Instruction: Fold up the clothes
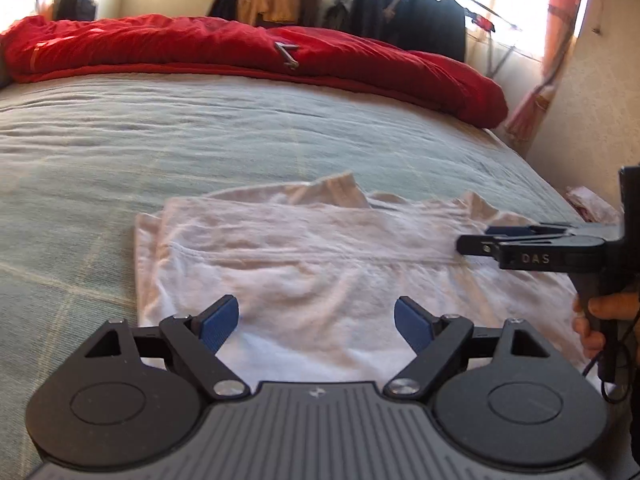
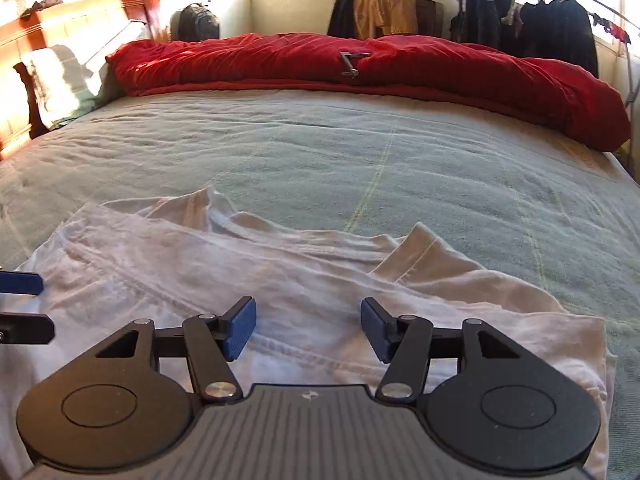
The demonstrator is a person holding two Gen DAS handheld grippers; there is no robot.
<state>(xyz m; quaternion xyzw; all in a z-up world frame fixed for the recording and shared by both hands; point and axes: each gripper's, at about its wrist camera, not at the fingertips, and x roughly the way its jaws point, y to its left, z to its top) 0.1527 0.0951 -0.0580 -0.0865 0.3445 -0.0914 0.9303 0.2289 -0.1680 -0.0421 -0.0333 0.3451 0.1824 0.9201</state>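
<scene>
White shirt [image 1: 320, 264] lying partly folded on the bed [image 1: 160, 152], toward the near edge, sleeves tucked in and a layer doubled over, seam running across. Left gripper [image 1: 316, 322] hovering low over the near part of the shirt, jaws spread, nothing between them. Right gripper [image 2: 308, 328] likewise over the cloth nearer the right edge, jaws spread, empty. Red blanket [image 1: 240, 48] bunched along the far edge, well apart. Judged mid-fold, between grasps: fits either just after laying a fold down or just before taking the next one. Any next grasp calls for pinching all layers at an edge, both sides level, to avoid skewing the fold.
</scene>
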